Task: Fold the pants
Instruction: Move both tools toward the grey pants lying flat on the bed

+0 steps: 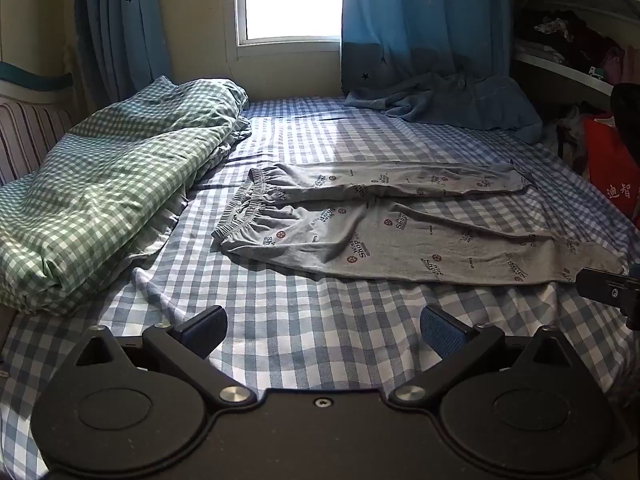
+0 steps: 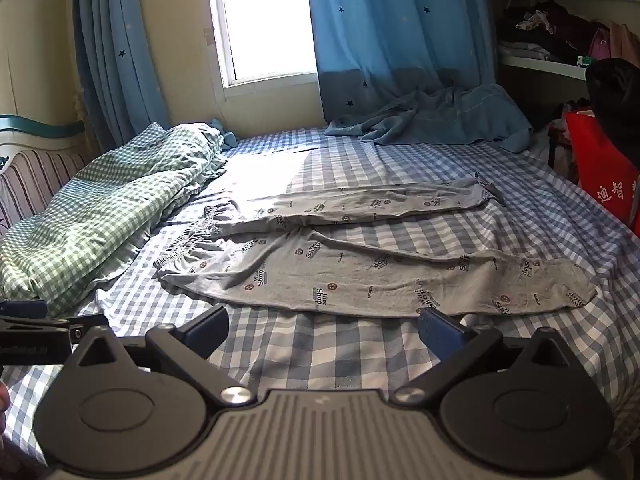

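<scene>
Grey cotton pants [image 1: 384, 224] printed "Wine Shop" lie flat mid-bed [image 1: 304, 344]; left gripper [image 1: 322, 332] and right gripper [image 2: 323, 332] gape, holding nothing.

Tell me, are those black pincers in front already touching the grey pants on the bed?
Apart. In the left wrist view, checked bedsheet shows between the open left gripper and the pants. The right gripper is too close to tell.

We're looking into a blown-out window [image 1: 294, 0], pure white glare. Daylight spills in a patch across the checked bedsheet [image 2: 280, 176]; the foreground sits dimmer. Fisheye bending curves the edges, corners vignetted dark, focus crisp.
</scene>
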`<state>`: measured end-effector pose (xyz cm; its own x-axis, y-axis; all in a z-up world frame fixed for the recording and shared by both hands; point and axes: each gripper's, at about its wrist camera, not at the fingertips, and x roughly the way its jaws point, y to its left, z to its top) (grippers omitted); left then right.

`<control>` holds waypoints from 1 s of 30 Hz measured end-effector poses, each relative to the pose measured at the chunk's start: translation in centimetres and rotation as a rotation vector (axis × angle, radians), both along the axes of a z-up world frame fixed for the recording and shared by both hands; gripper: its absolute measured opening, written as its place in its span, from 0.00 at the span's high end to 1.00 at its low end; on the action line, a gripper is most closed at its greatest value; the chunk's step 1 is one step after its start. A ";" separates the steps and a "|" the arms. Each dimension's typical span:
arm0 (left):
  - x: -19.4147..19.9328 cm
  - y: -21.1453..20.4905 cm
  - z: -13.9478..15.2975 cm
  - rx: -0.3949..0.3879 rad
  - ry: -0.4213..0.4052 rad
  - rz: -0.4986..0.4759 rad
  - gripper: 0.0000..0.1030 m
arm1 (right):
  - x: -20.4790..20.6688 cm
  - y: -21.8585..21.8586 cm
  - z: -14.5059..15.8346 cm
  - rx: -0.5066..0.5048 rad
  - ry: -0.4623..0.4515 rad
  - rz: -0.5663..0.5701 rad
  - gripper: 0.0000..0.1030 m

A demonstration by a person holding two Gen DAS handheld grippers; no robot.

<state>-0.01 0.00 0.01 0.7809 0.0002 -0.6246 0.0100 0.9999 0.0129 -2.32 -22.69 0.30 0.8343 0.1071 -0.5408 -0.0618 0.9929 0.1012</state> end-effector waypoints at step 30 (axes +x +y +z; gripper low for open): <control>0.1 -0.4 -1.3 -0.008 0.024 0.002 0.01 | 0.3 0.1 -0.4 0.011 0.027 0.005 0.00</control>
